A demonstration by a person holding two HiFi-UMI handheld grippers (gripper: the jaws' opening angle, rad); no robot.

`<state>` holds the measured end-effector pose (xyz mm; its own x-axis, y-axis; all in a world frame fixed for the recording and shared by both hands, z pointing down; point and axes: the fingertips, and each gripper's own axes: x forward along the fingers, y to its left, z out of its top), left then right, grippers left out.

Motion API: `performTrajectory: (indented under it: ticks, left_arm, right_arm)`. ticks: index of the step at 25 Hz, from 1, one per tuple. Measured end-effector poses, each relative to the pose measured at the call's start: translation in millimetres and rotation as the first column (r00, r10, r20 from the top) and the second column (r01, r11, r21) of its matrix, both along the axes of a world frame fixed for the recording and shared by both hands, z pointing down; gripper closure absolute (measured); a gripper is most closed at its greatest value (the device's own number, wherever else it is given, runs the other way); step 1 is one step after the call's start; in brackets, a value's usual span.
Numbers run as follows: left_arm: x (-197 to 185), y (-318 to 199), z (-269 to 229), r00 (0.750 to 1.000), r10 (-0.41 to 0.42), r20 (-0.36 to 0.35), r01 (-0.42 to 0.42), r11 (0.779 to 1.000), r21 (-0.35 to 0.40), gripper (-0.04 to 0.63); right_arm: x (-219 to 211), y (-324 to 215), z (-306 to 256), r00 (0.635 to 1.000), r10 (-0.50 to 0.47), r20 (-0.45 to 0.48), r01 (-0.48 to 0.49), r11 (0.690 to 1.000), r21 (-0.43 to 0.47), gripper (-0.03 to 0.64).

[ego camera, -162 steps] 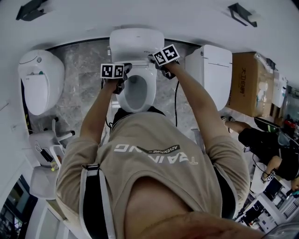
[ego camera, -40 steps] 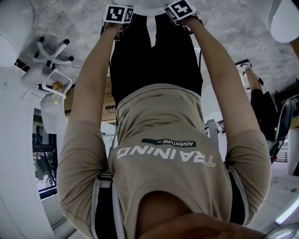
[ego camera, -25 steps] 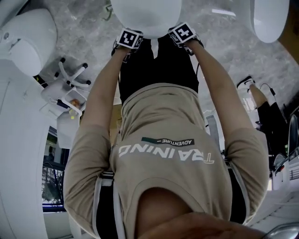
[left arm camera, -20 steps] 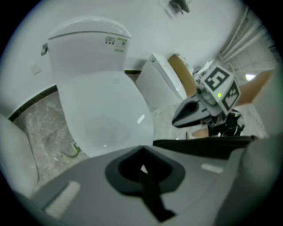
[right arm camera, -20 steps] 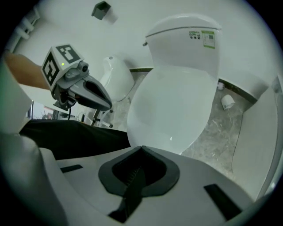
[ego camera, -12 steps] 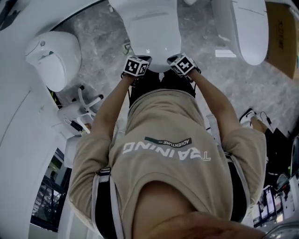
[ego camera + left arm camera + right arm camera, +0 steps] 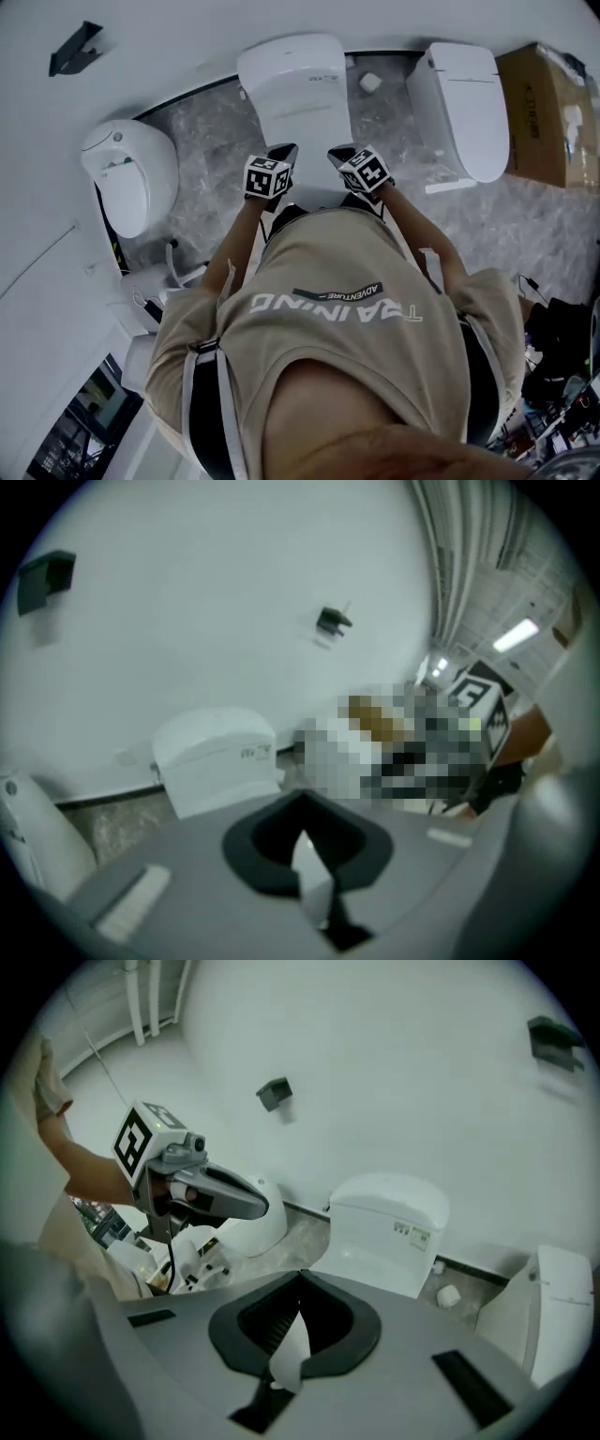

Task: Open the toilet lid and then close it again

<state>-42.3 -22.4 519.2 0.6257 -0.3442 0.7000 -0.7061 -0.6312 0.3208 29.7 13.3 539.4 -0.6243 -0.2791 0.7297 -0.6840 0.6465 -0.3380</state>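
The white toilet (image 7: 295, 94) stands against the wall with its lid down; it also shows in the left gripper view (image 7: 217, 757) and the right gripper view (image 7: 389, 1232). My left gripper (image 7: 281, 155) and right gripper (image 7: 339, 155) hover side by side above the lid's front end, apart from it. Both point down and forward at the toilet. Each gripper's jaws are shut and hold nothing, as their own views show for the left gripper (image 7: 300, 799) and the right gripper (image 7: 300, 1277). The left gripper (image 7: 202, 1190) also appears in the right gripper view.
A rounded white toilet (image 7: 127, 173) stands to the left and a squarer one (image 7: 464, 103) to the right. A paper roll (image 7: 370, 82) lies on the grey stone floor between toilets. A cardboard box (image 7: 548, 103) sits at far right. A white stool (image 7: 150, 291) stands lower left.
The lid, up several seconds ago, is down. Over the last second both grippers rose from the lid's front edge and came clear of it as the person straightened up.
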Motion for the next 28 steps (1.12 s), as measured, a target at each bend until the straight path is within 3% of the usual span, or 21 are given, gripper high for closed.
performTrajectory:
  ticks: [4,8,15,19,22,28]
  left_arm:
    - [0.3,-42.9,-70.6,0.999,-0.029,-0.027,0.034,0.978,0.206,0.591]
    - [9.1,-63.5,-138.9,0.996,-0.035,-0.081,0.06,0.939,0.338,0.591]
    - [17.0,-95.9,-230.1,0.989,0.002,-0.148,0.073,0.862,0.501,0.591]
    - [14.6,-114.4,-267.9,0.99,-0.001,-0.144,0.087,0.805,0.587,0.591]
    - [4.3,-125.8,-301.7,0.986,-0.035,-0.165,0.134,0.757,0.639,0.591]
    - [-13.5,-136.0,-371.9,0.96,-0.107,-0.258,0.264,0.648,0.714,0.591]
  right_arm:
    - [2.3,-48.9,-68.5,0.999,0.04,0.033,-0.045,0.981,0.189,0.603]
    - [4.9,-78.5,-126.6,0.998,0.052,0.04,-0.062,0.94,0.334,0.603]
    - [1.6,-113.4,-209.8,0.991,0.056,0.121,-0.107,0.878,0.467,0.603]
    - [8.2,-130.4,-261.6,0.98,0.069,0.189,-0.155,0.856,0.493,0.603]
    - [6.4,-140.5,-312.4,0.971,0.052,0.233,-0.179,0.806,0.564,0.603]
    - [4.4,-149.4,-389.0,0.952,0.046,0.302,-0.253,0.671,0.697,0.603]
